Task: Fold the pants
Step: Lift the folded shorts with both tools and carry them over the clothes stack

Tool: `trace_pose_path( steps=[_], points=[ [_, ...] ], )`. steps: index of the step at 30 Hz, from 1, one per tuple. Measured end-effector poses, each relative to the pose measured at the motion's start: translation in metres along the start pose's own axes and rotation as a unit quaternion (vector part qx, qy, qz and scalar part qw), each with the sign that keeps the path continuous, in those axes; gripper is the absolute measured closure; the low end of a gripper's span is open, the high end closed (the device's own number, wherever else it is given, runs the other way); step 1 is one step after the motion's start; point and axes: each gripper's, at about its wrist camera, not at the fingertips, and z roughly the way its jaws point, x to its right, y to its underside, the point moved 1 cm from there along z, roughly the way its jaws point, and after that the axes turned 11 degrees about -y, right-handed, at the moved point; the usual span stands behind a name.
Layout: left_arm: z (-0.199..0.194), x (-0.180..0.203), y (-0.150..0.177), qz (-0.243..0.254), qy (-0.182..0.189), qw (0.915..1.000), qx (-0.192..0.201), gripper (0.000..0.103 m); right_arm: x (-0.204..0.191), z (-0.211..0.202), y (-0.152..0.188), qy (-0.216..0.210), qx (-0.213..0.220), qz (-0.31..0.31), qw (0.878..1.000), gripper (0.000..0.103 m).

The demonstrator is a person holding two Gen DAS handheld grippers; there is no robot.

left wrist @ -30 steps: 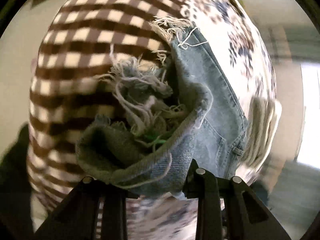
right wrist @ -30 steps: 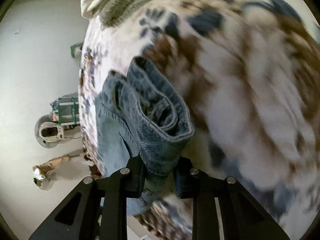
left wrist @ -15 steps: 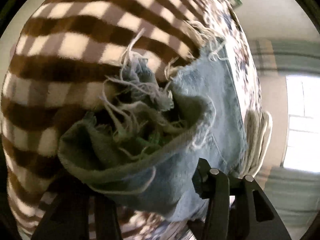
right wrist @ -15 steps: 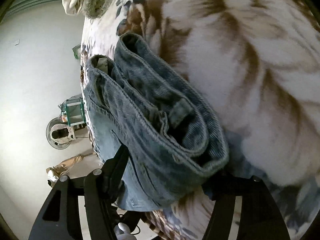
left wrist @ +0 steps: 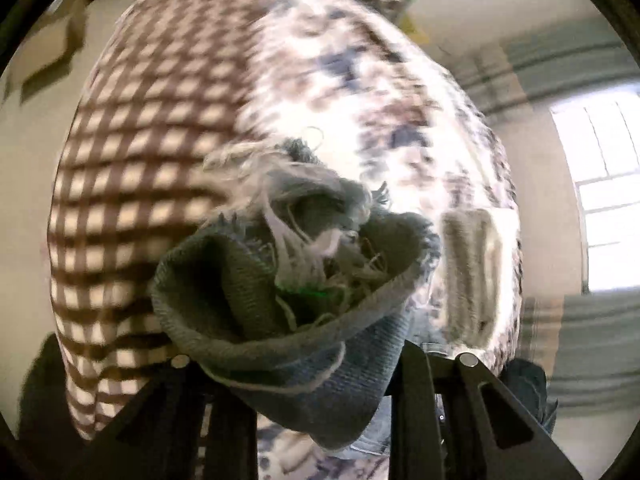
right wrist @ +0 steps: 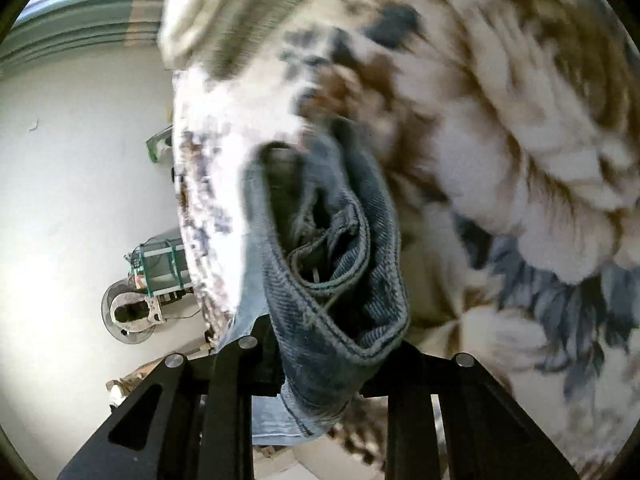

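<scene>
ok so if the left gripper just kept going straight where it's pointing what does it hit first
The left gripper already holds the frayed jeans hem between its fingers. Straight beyond that, it would likely meet the floral bedspread, near the checked blanket; blur makes depth uncertain.

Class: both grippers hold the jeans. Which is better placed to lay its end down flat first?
Probably the right gripper: its fingers pinch a compact hemmed edge of the jeans; the left gripper holds a bunched, frayed hem.
</scene>
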Motion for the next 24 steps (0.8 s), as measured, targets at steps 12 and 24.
trace_pose_path(
  steps=[12, 24],
  points=[
    [-0.028, 0.223, -0.098, 0.121, 0.108, 0.9861, -0.035, 0.083, -0.167, -0.098, -0.076, -0.056, 0.132, -0.024, 0.989, 0.079],
    [0.127, 0.49, -0.13, 0.282, 0.228, 0.9273, -0.092, 0.082, -0.213, -0.139, -0.274, -0.107, 0.338, -0.029, 0.935, 0.079]
  ],
)
